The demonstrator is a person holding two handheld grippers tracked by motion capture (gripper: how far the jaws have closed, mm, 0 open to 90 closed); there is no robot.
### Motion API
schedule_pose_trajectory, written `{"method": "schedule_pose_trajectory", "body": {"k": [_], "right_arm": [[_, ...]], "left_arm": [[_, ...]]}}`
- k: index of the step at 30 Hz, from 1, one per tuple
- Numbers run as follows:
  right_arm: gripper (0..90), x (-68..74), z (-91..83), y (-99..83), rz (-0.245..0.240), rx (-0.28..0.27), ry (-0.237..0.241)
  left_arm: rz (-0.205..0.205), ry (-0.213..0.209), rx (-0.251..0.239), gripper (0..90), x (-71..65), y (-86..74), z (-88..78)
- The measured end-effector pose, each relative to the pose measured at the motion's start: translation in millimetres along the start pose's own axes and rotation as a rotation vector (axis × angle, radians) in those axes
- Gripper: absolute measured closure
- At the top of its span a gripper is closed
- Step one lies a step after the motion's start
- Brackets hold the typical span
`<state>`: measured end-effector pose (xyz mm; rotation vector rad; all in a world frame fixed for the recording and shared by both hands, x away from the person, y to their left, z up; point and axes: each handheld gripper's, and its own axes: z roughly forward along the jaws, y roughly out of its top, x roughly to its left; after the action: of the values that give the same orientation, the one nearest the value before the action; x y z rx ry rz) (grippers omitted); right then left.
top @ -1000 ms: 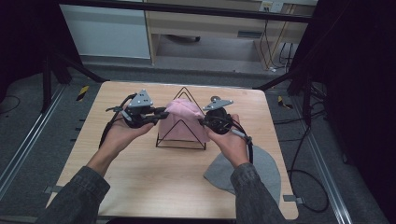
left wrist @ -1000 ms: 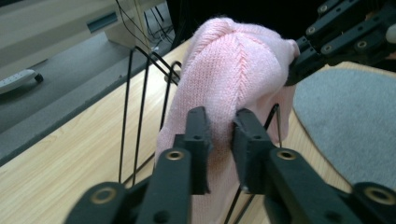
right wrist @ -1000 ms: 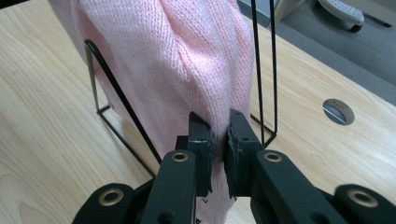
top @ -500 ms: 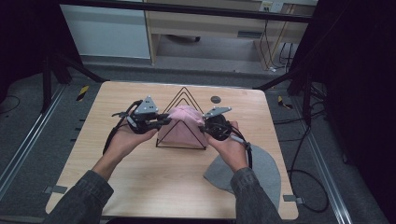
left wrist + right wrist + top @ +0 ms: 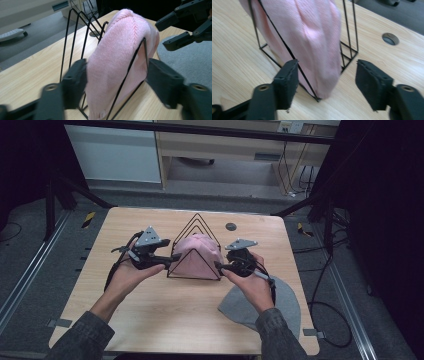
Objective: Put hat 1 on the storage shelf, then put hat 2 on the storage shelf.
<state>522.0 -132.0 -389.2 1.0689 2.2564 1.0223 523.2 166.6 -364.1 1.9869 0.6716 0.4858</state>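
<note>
Sitting draped in a black wire rack (image 5: 196,251) near the middle of the surface (image 5: 165,320), toward its far edge: pink knit hat (image 5: 196,256), soft, light, floppy; best pinching at the lower hem. Standing crown up, long axis vertical. Both left tongs (image 5: 172,260) and right tongs (image 5: 218,266) just opening, released, flanking hat without pressing.

hat (image 5: 196,254): pink knit | rack (image 5: 200,222): black wire | table (image 5: 165,315): pale wood
</note>
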Motion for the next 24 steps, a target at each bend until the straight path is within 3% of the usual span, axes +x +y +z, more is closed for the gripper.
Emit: {"method": "schedule_pose_trajectory", "body": {"k": [6,12,14,17,20,24], "right_arm": [[20.4,-15.0,-15.5,-9.7,0.021,0.003,-0.045],[12.0,-50.2,-30.3,-35.7,0.081,0.053,-0.106],[14.0,-62.8,-33.6,-46.1,0.114,0.065,-0.123],[20.4,-79.3,-34.8,-61.9,0.140,0.107,-0.145],[28.1,-92.8,-34.6,-76.1,0.159,0.138,-0.159],[36.2,-110.0,-35.9,-94.0,0.186,0.169,-0.183]], "left_arm": [[-0.027,-0.011,0.016,13.2,-7.4,-11.9,-11.4],[-0.041,0.017,0.038,7.0,-11.7,-44.1,-21.0],[-0.065,0.006,0.049,6.7,-10.3,-54.9,-21.0],[-0.045,0.026,0.106,6.1,-8.2,-64.2,-19.4],[-0.060,0.026,0.125,6.1,-7.3,-72.0,-20.2],[-0.045,0.035,0.159,6.2,-8.7,-79.0,-16.6]]}}
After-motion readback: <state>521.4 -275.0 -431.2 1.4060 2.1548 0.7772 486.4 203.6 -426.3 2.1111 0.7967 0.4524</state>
